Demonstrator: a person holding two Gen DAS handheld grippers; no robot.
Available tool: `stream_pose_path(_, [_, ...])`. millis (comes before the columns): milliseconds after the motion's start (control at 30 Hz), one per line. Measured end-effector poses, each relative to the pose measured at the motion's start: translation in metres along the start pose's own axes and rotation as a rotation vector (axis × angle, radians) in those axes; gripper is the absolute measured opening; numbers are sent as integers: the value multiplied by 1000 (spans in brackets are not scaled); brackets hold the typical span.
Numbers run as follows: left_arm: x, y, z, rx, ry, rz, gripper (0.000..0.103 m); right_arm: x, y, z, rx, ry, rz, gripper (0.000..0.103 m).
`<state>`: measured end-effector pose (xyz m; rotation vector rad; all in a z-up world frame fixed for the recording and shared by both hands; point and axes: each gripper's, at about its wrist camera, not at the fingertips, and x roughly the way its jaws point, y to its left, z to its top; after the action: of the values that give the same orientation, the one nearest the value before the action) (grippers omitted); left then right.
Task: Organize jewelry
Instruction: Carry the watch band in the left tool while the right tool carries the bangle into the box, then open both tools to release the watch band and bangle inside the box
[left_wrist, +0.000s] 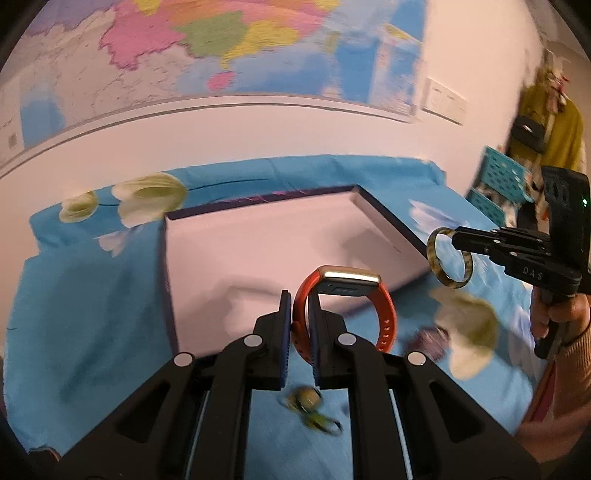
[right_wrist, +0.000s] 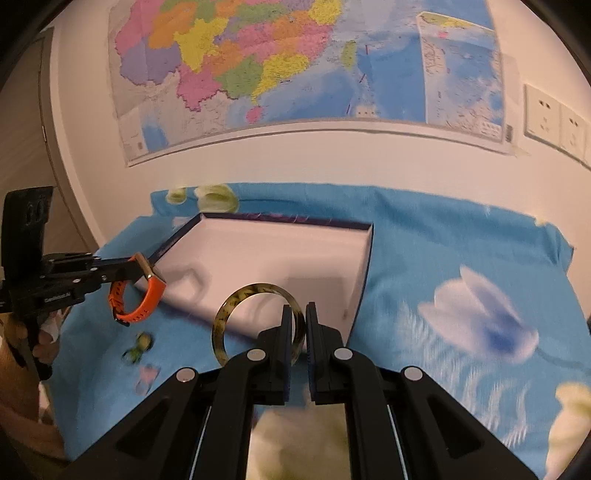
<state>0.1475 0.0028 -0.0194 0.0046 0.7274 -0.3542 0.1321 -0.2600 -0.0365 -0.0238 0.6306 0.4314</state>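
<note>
Up front in the left wrist view, the left hand-held gripper (left_wrist: 298, 306) pinches the strap of an orange watch (left_wrist: 345, 306), which is held in the air over the near edge of a shallow white box (left_wrist: 258, 236) lying on a blue flowered cloth (left_wrist: 85, 295). To the right, the right hand-held gripper (left_wrist: 456, 236) is pressed onto a mottled bangle (left_wrist: 450, 260), held aloft beside the box's right rim. Small blurred trinkets (left_wrist: 312, 404) lie on the cloth below the left fingers. Seen from the right wrist view, the right hand-held gripper (right_wrist: 297, 321) clamps the bangle (right_wrist: 258, 323) upright above the box's (right_wrist: 280, 254) near edge, while the left hand-held gripper (right_wrist: 138, 269) at far left grips the watch (right_wrist: 138, 295) just beside the box's left corner. Behind, a coloured map (right_wrist: 295, 66) hangs on the wall.
</note>
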Motion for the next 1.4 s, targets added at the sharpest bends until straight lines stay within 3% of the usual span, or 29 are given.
stream_pose_path(267, [47, 36, 39, -97, 37, 92, 11, 67, -3, 48, -3, 73, -24, 6])
stream_pose_path(667, [112, 64, 68, -211, 116, 164, 11, 150, -4, 74, -6, 206, -50, 6])
stream_pose_path(1000, [148, 75, 65, -319, 179, 186, 11, 174, -12, 78, 18, 281, -92, 6])
stream_pose_path(1133, [158, 79, 62, -347, 214, 180, 11, 171, -13, 79, 20, 268, -116, 14])
stream_pose_path(1267, [156, 78, 56, -347, 222, 175, 22, 142, -6, 80, 2, 194, -79, 21])
stream_pose_path(1333, [147, 76, 52, -327, 193, 192, 43, 123, -3, 79, -12, 157, -37, 35])
stream_pose_path(1400, [132, 71, 49, -296, 147, 215, 49, 99, 2, 73, -34, 116, -1, 42])
